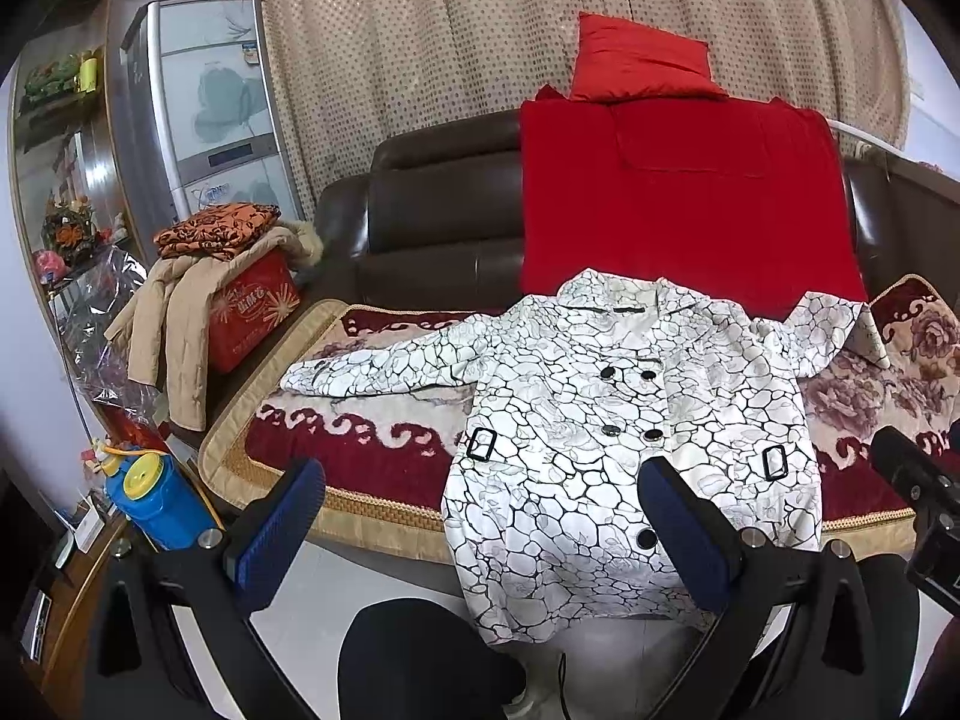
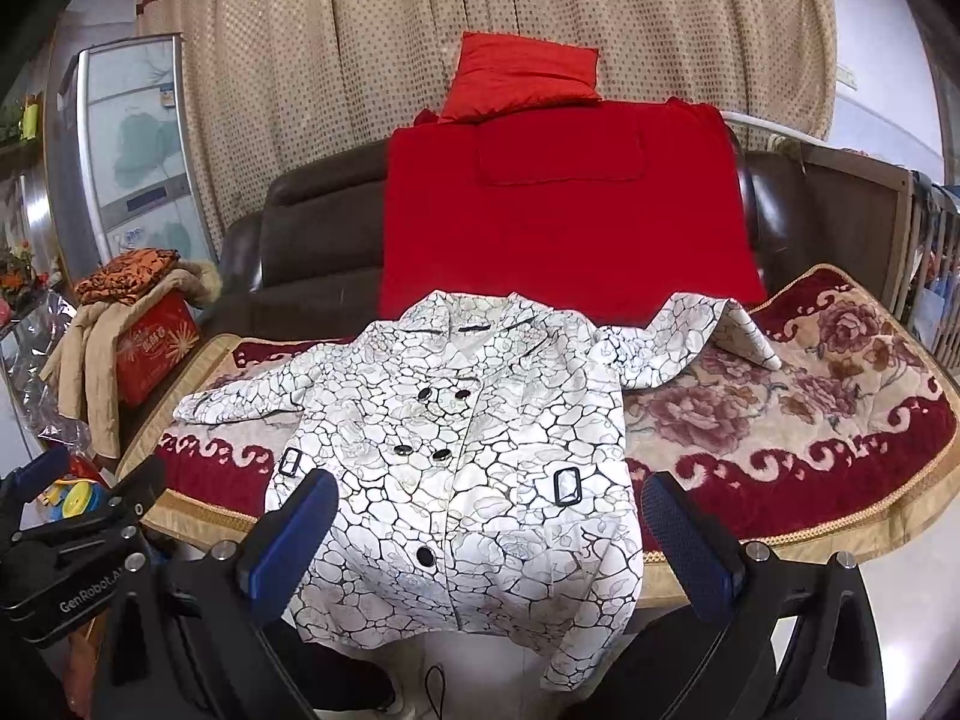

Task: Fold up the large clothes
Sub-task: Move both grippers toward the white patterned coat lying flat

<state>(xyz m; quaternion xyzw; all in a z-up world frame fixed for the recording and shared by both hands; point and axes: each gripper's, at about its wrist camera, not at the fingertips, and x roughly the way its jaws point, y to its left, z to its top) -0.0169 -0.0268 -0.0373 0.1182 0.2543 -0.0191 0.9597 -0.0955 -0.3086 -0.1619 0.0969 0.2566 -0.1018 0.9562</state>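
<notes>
Evidently spread face-up for folding, the white crackle-print coat [image 2: 462, 450] lies on the floral sofa cover [image 2: 810, 420], hem overhanging, while left claw [image 1: 480, 534] and right claw [image 2: 486, 546] hover wide open, empty.

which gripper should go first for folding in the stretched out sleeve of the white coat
Left, probably. The outstretched sleeve lies on the left gripper's side of the coat. The right gripper, also open, faces the other sleeve.
</notes>
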